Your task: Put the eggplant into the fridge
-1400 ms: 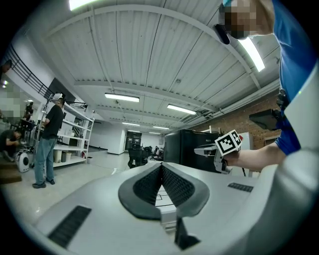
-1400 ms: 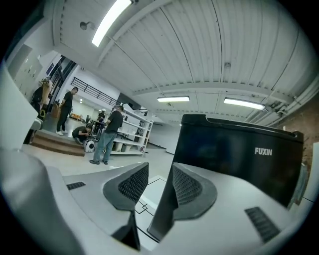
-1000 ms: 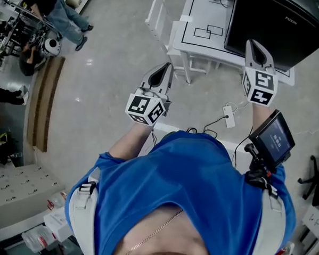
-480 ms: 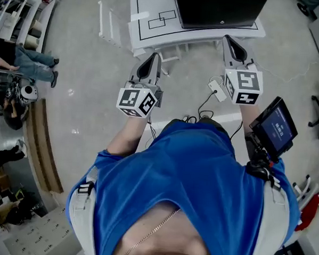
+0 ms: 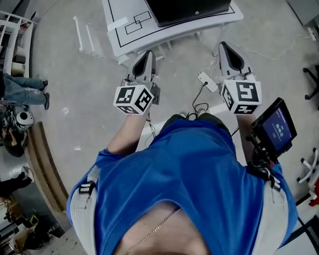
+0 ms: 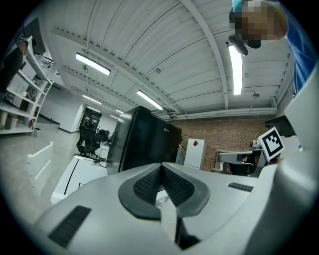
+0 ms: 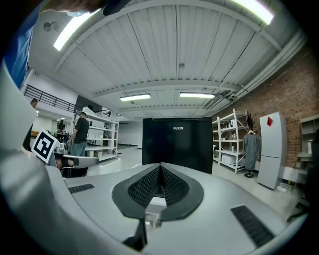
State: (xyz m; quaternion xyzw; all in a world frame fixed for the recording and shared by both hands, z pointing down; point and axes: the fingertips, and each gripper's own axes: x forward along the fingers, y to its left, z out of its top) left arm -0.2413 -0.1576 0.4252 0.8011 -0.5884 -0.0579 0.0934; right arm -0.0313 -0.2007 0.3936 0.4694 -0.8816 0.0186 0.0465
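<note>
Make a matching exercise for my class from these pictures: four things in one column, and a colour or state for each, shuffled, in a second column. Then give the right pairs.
Things
1. fridge
2. table
3. shirt
4. left gripper

Colour or state
A. blue
B. shut, nothing between the jaws
C. black
D. white, with black lines drawn on top

Pairs: 1-C, 2-D, 3-A, 4-B
</note>
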